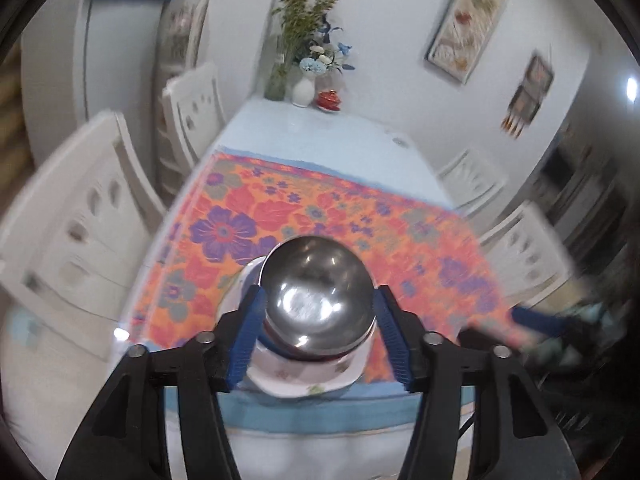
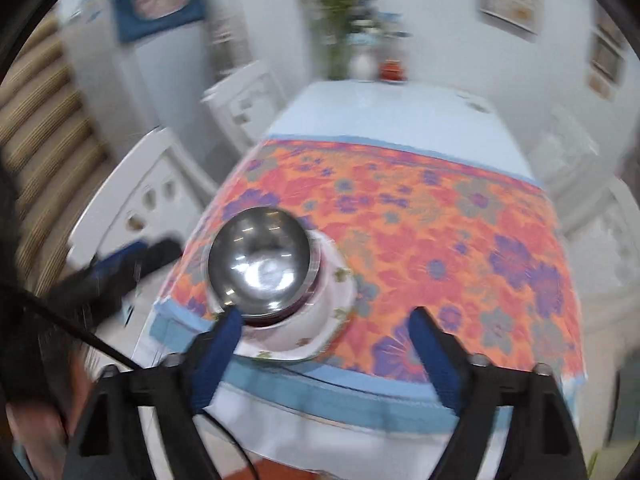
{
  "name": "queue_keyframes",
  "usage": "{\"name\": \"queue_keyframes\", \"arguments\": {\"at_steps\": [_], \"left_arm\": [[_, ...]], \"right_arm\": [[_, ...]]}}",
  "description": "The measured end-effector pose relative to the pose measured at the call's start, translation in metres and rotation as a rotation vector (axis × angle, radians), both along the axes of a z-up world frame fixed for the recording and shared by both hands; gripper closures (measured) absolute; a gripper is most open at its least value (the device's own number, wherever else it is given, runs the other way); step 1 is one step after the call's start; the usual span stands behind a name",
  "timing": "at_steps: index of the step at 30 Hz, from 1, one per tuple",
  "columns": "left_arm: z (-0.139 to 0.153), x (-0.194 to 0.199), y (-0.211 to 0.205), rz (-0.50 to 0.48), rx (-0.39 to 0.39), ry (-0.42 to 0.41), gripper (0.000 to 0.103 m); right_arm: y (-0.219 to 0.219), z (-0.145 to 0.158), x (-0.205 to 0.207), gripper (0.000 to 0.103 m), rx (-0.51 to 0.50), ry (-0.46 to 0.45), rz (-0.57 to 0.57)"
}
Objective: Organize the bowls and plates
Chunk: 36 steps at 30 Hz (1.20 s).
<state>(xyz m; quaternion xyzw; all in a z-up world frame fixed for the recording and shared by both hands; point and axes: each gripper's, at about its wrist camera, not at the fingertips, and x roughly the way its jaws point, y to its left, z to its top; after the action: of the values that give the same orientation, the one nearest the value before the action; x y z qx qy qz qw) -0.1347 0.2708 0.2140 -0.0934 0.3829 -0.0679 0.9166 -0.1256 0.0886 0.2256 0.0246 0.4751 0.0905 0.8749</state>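
I am seeing the desk (image 2: 400, 120) wearing a floral cloth (image 2: 440, 240); near its front edge, a steel bowl (image 2: 260, 260) is sitting on a white plate (image 2: 316, 320). Left gripper (image 1: 318, 300) is straddling the bowl, partly open, apparently clear of it; right gripper (image 2: 326, 320) is gaping wide, empty.

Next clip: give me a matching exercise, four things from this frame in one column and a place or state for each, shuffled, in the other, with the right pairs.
Things:
1. steel bowl
2. plate
3. white vase
4. right gripper

Places or states:
A. far end of the table
B. open, nothing between its fingers
C. on the flowered cloth near the front edge
D. stacked on top of the plate

Pairs: 1-D, 2-C, 3-A, 4-B
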Motion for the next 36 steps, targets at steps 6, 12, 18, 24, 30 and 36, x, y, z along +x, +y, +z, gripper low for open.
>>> {"name": "queue_keyframes", "arguments": {"at_steps": [6, 12, 18, 24, 30, 36], "left_arm": [[-0.003, -0.045, -0.009, 0.097, -0.018, 0.064, 0.042], [0.009, -0.068, -0.021, 0.162, 0.150, 0.027, 0.041], [0.017, -0.048, -0.011, 0.140, 0.098, 0.005, 0.039], [0.017, -0.029, -0.005, 0.107, 0.108, 0.004, 0.039], [0.011, -0.009, 0.008, 0.097, 0.053, 0.030, 0.039], [0.009, 0.000, 0.008, 0.073, 0.067, 0.027, 0.039]], "right_arm": [[-0.013, 0.006, -0.041, 0.018, 0.014, -0.022, -0.049], [-0.013, 0.004, -0.067, 0.018, -0.006, -0.032, -0.074], [-0.004, 0.000, -0.057, 0.018, -0.051, -0.015, -0.108], [0.012, -0.002, -0.036, 0.018, -0.085, -0.006, -0.125], [0.020, -0.008, -0.022, 0.018, -0.105, 0.022, -0.135], [0.026, -0.011, -0.012, 0.018, -0.101, 0.038, -0.146]]}}
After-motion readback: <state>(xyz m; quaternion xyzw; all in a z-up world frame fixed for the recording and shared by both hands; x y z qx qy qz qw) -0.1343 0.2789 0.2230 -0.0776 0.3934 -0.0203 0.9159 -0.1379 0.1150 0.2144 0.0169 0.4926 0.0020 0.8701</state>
